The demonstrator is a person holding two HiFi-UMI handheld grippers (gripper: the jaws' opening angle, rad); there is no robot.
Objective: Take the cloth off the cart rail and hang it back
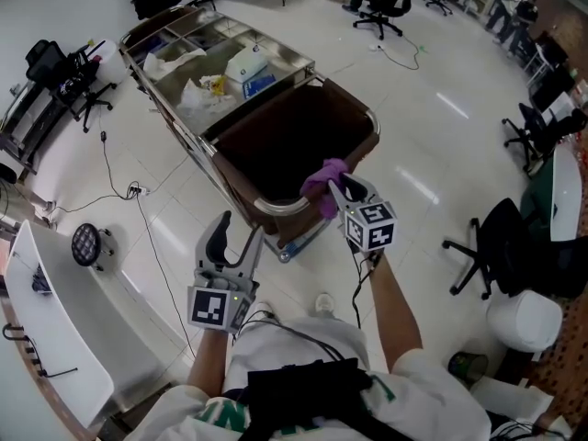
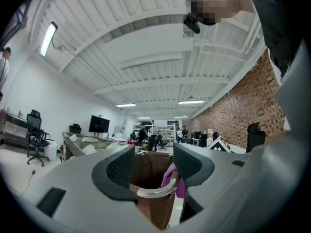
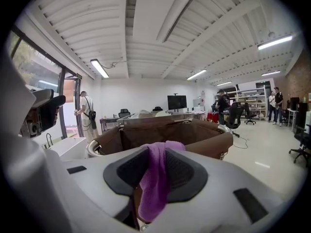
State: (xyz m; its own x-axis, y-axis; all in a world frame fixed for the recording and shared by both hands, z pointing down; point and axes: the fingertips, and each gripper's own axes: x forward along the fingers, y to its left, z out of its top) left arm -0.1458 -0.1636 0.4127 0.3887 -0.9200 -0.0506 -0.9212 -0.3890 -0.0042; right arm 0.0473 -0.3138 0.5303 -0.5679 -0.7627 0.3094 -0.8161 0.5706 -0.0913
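The left gripper (image 1: pixel 234 243) hangs at seven o'clock of the cart rail (image 1: pixel 276 208), jaws apart and empty, likely kept clear in reserve. At the rail's three o'clock end, the right gripper (image 1: pixel 338 191) is clamped on the purple cloth (image 1: pixel 322 175) draped there, apparently ready to lift it off.

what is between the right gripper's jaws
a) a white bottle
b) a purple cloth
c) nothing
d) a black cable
b: in the right gripper view, the right gripper has both pads pressed on the purple cloth, which hangs down between them.
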